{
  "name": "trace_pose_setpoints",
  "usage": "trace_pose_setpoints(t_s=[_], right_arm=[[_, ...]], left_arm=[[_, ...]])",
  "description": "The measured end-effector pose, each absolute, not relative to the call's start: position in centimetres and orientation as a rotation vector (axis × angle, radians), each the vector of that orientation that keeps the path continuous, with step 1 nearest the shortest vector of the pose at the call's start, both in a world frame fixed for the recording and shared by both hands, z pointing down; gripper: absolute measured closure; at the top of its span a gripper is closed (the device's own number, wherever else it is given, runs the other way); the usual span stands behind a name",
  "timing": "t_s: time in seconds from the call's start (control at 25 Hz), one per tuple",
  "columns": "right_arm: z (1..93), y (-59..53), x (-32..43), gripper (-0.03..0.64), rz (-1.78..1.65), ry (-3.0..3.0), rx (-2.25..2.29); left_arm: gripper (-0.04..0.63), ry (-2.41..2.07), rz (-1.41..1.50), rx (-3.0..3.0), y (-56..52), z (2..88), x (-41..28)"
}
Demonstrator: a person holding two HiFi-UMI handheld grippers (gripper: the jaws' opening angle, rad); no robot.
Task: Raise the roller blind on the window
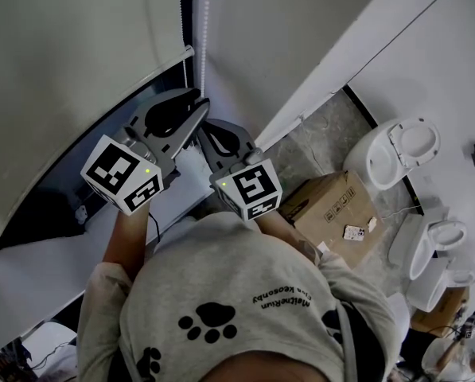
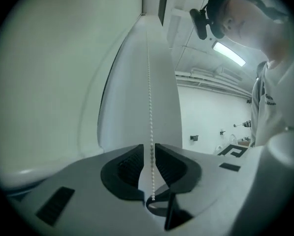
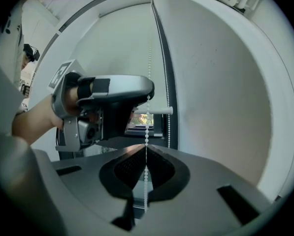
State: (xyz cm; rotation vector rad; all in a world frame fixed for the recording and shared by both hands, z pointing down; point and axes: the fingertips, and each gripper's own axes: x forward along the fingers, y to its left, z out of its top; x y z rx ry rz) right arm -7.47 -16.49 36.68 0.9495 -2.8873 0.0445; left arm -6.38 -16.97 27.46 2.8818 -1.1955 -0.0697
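Observation:
A white bead chain (image 1: 204, 30) hangs beside the pale roller blind (image 1: 78, 54). My right gripper (image 3: 146, 149) is shut on the bead chain (image 3: 147, 132), which runs down through its closed jaws. Just above it on the same chain is my left gripper (image 3: 146, 93). In the left gripper view the chain (image 2: 148, 82) passes through a narrow gap in the left gripper (image 2: 147, 149) without being pressed. From the head view, the left gripper (image 1: 196, 103) sits higher and further left than the right gripper (image 1: 209, 127). The blind's bottom bar (image 3: 151, 110) hangs over a strip of open window.
The white window sill (image 1: 62, 245) lies under my arms and a white wall (image 1: 301, 46) stands to the right of the chain. On the floor to the right are a cardboard box (image 1: 332, 205), a toilet (image 1: 396, 153) and more white ceramic fixtures (image 1: 440, 241).

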Motion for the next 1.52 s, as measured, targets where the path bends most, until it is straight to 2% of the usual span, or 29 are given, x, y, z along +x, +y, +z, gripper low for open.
trace_pose_setpoints(t_s=[0.24,0.48,1.52], right_arm=[[36.6,-16.4,-7.5,0.607,0.039,-2.885,0.947],[36.1,-16.5,-7.8,0.607,0.031,-2.884,0.956],[49.4,-14.7,-7.4,0.607,0.219,-2.671,0.831]], left_arm=[[0.584,-1.184,0.004,2.948,-17.1,26.0,-5.5],[0.588,-1.166,-0.025,2.945,-17.0,25.5,-5.9],[0.588,-1.186,0.086,2.718,-16.0,38.9,-6.0]])
